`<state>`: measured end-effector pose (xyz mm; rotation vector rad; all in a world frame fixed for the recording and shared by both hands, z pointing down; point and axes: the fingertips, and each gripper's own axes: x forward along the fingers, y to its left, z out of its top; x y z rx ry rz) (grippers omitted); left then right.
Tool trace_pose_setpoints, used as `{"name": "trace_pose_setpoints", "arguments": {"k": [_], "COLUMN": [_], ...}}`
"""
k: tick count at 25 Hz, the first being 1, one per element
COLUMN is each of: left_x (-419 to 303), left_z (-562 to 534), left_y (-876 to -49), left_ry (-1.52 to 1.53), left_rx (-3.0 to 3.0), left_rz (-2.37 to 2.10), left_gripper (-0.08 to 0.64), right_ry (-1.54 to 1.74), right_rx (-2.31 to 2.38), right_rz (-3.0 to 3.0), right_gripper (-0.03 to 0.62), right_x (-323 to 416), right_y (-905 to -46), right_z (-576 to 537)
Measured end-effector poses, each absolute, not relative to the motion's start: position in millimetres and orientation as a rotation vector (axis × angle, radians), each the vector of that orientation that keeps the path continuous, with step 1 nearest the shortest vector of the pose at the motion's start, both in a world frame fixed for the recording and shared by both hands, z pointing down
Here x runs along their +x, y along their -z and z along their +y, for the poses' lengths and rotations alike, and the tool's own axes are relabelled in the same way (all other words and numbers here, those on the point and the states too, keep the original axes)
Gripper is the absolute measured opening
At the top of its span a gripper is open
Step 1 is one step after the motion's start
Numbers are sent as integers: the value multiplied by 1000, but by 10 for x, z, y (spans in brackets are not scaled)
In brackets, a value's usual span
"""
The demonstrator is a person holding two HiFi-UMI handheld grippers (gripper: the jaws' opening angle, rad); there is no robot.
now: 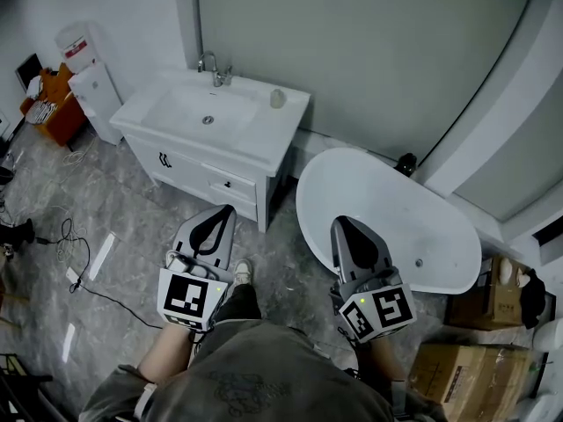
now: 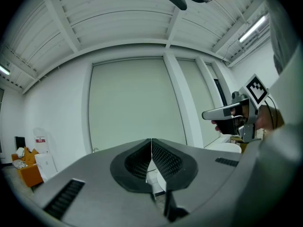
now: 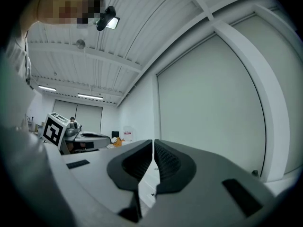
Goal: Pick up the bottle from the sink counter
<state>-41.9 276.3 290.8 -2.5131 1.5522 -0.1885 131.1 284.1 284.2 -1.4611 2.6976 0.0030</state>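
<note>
We see a grey marbled floor (image 1: 132,227), a white bathtub (image 1: 387,209), pale wall panels (image 1: 352,51), cardboard boxes (image 1: 449,372) and ceiling strip lights (image 2: 253,27).

Left tool (image 1: 229,209), right tool (image 1: 338,222): jaws together

Bottle (image 1: 277,98) on sink counter (image 1: 255,137), right of basin (image 1: 198,111), bathtub (image 1: 396,209) right of counter

Looking like a mock bathroom rigged inside an industrial test hall, not a real home. White sink counter (image 1: 251,139) with chrome faucet (image 1: 214,67) and freestanding bathtub (image 1: 387,214) are standing against plain partition panels (image 1: 352,51) on marble-look flooring (image 1: 132,209). Cardboard boxes (image 1: 457,372), loose cables (image 1: 75,253) and a water dispenser (image 1: 90,86) are sitting around the edges; ribbed metal ceiling (image 2: 118,20) with strip lights (image 2: 253,28) is running overhead.
</note>
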Motion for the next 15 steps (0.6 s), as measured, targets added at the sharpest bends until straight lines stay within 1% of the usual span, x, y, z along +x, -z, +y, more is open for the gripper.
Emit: {"name": "trace_pose_setpoints", "arguments": {"k": [9, 15], "left_x": [-260, -333], "left_z": [2509, 2140], "left_y": [-3025, -3098], "left_ry": [172, 156], "left_rx": [-2553, -2565], "left_rz": [1468, 1479], "left_gripper": [18, 18], "right_ry": [-43, -31], "right_rx": [-1492, -1528], "right_rz": [2689, 2707], "right_gripper": [34, 34], "right_x": [1205, 1173], "right_y": [-3009, -3107], "right_z": [2644, 2300]}}
